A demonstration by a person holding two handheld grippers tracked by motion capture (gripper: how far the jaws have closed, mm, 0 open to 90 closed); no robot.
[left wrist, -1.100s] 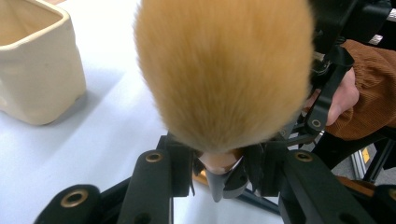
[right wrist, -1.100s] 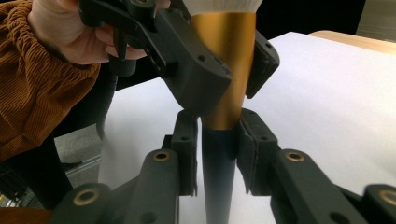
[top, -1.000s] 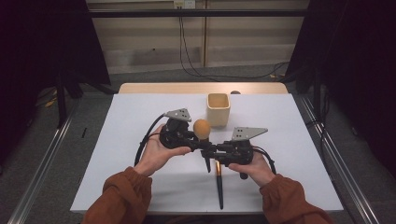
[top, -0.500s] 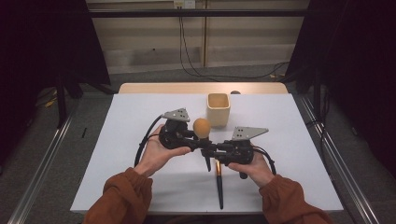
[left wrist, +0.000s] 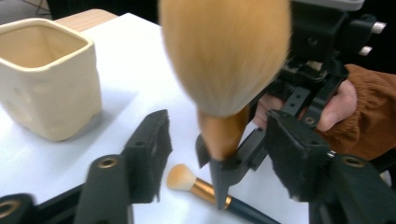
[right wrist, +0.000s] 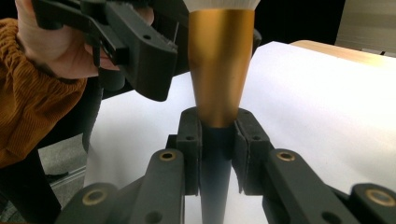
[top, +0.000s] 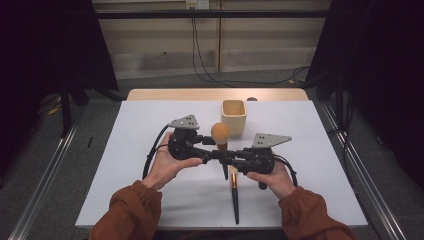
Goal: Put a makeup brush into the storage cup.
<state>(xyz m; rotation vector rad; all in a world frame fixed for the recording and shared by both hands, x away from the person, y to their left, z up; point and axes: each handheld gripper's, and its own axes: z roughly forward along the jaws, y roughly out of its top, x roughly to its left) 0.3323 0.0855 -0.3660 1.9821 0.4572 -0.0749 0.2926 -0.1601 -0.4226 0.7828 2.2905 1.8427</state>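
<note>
The big brush [top: 220, 135] stands upright in the air, just in front of the cup [top: 234, 116]. Its fluffy head is up and its dark handle points down.

The right gripper [right wrist: 215, 135] has its fingers [right wrist: 190, 140] clenched on the brush handle, right under the gold part. So the right gripper carries the brush now.

The left gripper [left wrist: 215, 140] has just been opening its fingers [left wrist: 152, 144]. They stand apart on both sides of the brush and do not press on it. The brush is between them, but they have let go.

A small brush [top: 233, 195] lies flat on the white surface [top: 150, 125], well in front of the cup, between the two hands. Nothing holds it.

The cup looks empty inside in the left gripper view.

It looks like the job is to put the brushes into the cup. The pass from one gripper to the other looks done. What is left, I think: move the left gripper away, lift the big brush over the cup and drop it in. Then the small brush needs to be picked up and put in too. So the job is only partly done.
</note>
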